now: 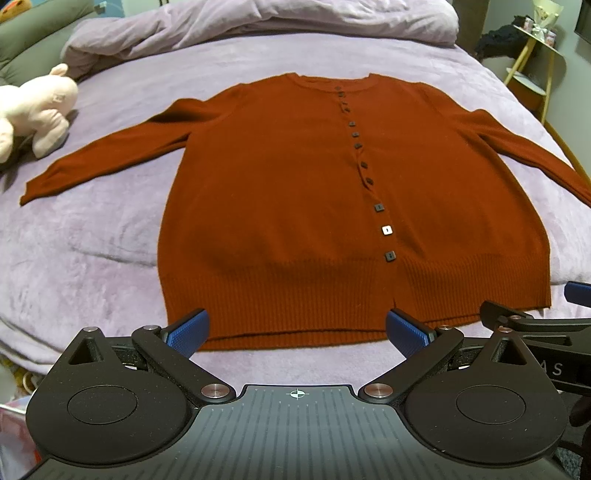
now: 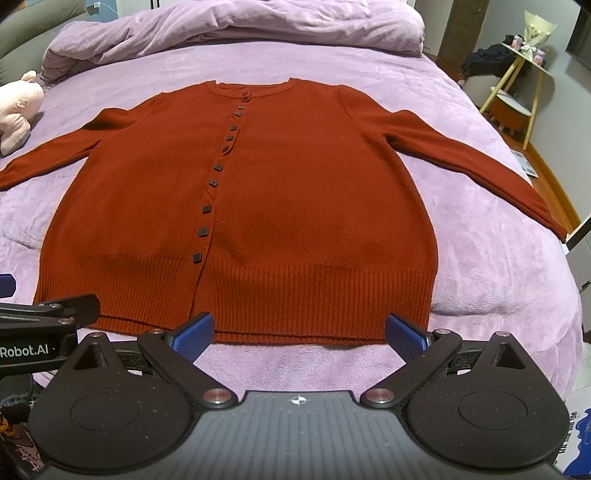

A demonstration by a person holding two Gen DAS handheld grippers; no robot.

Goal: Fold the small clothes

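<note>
A rust-red knitted cardigan (image 1: 295,192) is laid flat and face up on a bed covered by a lilac plush blanket (image 1: 92,240). It is buttoned down the front with a row of small dark square buttons (image 1: 378,208), one of which catches the light and looks white. Both sleeves are spread outward and slightly downward: one sleeve (image 1: 99,162) reaches toward the left side of the bed, the other sleeve (image 2: 480,166) toward the right edge. The round neckline points away from the cameras, and the ribbed hem (image 2: 280,314) lies nearest to them.

Just short of the hem, the left gripper (image 1: 297,332) is held with its blue-padded fingers (image 1: 188,330) spread wide apart, nothing between them. The right gripper (image 2: 299,334) is held the same way beside it, its fingers (image 2: 404,334) also wide apart and empty, facing the hem's right half. Neither gripper is seen touching the cardigan.

Beyond the neckline, a bunched lilac duvet (image 2: 236,29) is piled across the head of the bed. A pale pink plush toy (image 1: 35,110) lies on the blanket near the left sleeve. To the right of the bed, a small side table with yellow legs (image 2: 524,70) is seen, with dark clothing heaped beside it.
</note>
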